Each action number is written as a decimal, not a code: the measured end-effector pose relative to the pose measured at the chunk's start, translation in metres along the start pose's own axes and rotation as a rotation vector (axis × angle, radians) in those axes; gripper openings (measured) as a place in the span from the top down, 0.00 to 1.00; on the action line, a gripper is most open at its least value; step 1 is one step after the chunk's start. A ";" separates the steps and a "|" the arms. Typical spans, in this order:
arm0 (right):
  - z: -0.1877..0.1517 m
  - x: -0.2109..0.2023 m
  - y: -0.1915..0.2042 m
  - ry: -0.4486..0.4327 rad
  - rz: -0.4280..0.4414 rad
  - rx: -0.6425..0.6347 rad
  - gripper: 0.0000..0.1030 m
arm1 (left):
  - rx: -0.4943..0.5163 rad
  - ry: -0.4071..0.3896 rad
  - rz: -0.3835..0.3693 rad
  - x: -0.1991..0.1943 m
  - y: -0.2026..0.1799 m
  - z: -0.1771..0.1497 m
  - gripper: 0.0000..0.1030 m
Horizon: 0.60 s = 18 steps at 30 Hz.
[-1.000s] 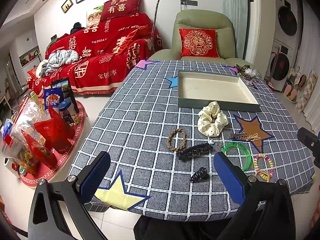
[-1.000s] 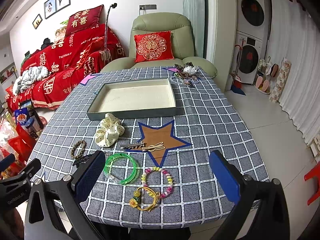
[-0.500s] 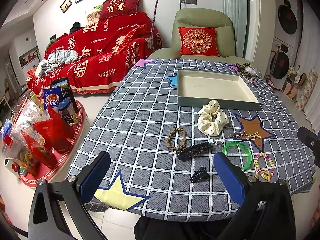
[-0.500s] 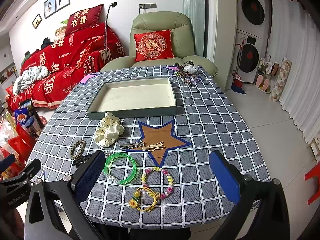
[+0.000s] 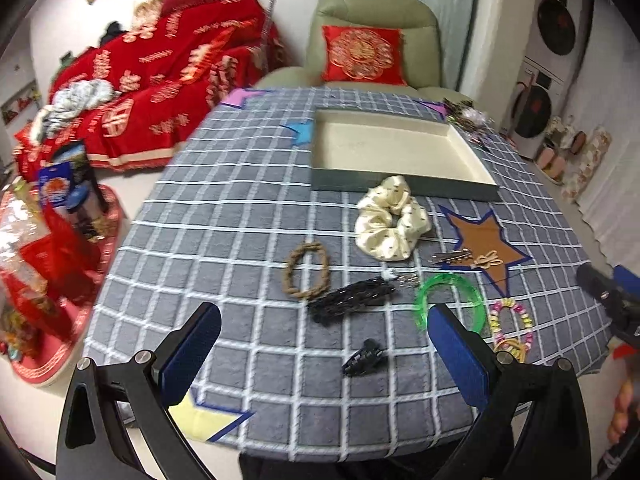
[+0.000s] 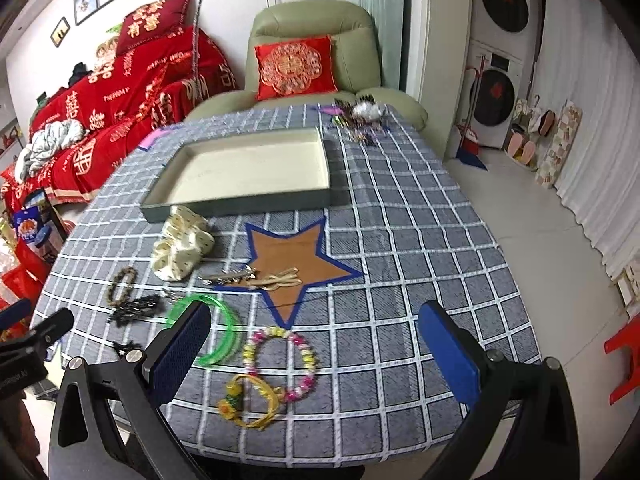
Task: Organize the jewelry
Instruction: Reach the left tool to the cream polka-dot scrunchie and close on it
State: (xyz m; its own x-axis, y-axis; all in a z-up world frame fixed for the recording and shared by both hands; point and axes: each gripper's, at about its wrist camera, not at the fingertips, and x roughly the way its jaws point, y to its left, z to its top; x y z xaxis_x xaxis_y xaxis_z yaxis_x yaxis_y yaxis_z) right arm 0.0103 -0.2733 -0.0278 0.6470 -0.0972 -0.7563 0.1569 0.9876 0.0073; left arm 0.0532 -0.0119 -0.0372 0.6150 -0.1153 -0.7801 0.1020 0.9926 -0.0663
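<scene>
An empty cream-lined tray point(image 5: 400, 186) point(image 6: 240, 210) sits at the far middle of the checked table. In front of it lie a cream scrunchie point(image 5: 390, 224) point(image 6: 180, 248), a brown braided bracelet point(image 5: 306, 272), a black hair clip point(image 5: 352, 298), a small black claw clip point(image 5: 362, 360), a green bangle point(image 5: 448, 300) point(image 6: 216, 328), metal hairpins point(image 6: 248, 276), a pastel bead bracelet point(image 6: 280, 360) and a yellow bracelet point(image 6: 248, 400). My left gripper point(image 5: 324, 360) is open above the near edge by the claw clip. My right gripper point(image 6: 316, 352) is open above the bead bracelet.
A pile of more jewelry point(image 6: 362, 118) lies at the table's far right corner. A green armchair with a red cushion point(image 6: 296, 66) stands behind the table. A red sofa point(image 5: 160, 80) and a round stand of snacks point(image 5: 48, 260) are to the left.
Both grippers have moved forward and lower toward the table, so the jewelry looks closer. Both stay open and nothing on the table has moved.
</scene>
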 end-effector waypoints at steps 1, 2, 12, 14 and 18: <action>0.001 0.006 -0.003 0.017 -0.001 0.003 0.00 | 0.005 0.012 -0.017 0.007 -0.002 0.004 0.00; 0.001 0.013 -0.005 0.030 0.004 0.005 0.00 | 0.007 0.019 -0.025 0.011 -0.005 0.008 0.00; 0.009 0.070 -0.004 0.143 0.135 -0.066 0.00 | 0.077 0.094 -0.101 0.070 -0.030 0.050 0.00; 0.013 0.080 0.000 0.154 0.164 -0.103 0.03 | 0.106 0.109 -0.115 0.082 -0.036 0.057 0.00; 0.018 0.100 0.013 0.194 0.238 -0.233 0.22 | 0.125 0.137 -0.143 0.103 -0.042 0.067 0.00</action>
State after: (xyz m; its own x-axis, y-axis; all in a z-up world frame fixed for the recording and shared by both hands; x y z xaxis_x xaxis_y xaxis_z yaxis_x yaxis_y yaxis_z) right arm 0.0905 -0.2723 -0.0921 0.4883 0.1411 -0.8612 -0.1691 0.9834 0.0653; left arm 0.1647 -0.0682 -0.0732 0.4765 -0.2402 -0.8458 0.2819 0.9529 -0.1118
